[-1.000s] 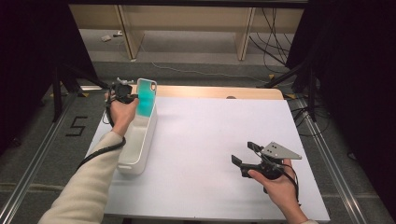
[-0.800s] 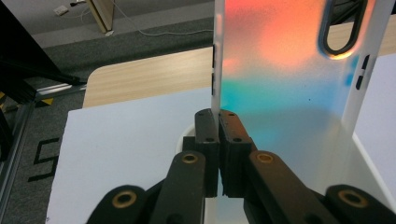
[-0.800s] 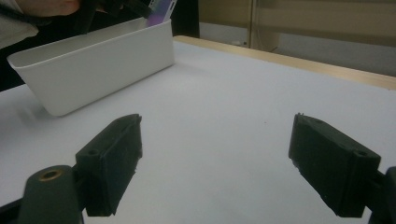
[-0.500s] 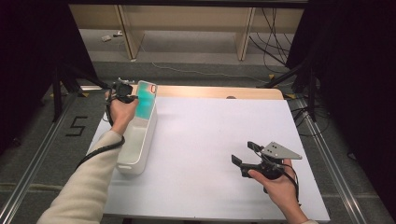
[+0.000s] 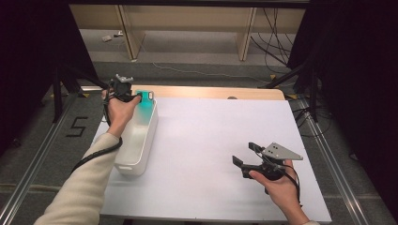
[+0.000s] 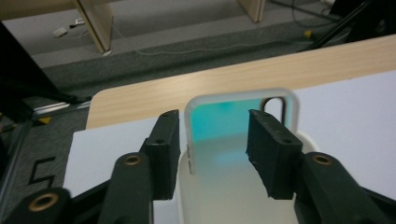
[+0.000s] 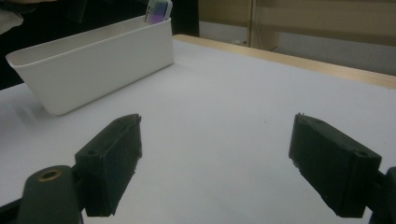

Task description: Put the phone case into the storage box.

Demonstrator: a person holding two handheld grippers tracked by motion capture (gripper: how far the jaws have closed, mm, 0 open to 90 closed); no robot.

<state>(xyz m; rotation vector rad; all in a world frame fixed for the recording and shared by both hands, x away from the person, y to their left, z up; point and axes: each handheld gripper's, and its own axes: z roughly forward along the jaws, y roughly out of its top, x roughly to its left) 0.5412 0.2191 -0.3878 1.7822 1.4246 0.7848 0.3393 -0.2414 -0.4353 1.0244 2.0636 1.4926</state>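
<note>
At the white bin's far end, high view, the left gripper hovers by the teal-faced phone leaning there. Left gripper view: its jaws have just been opening, seemingly clear of the phone between them. Right gripper view: the right gripper gapes empty, the bin well apart.

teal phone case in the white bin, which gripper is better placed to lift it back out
Left. The left gripper straddles the translucent teal phone case, leaning in the far end of the white plastic bin; its jaws have just been opening. The right gripper hovers open across the table.
</note>
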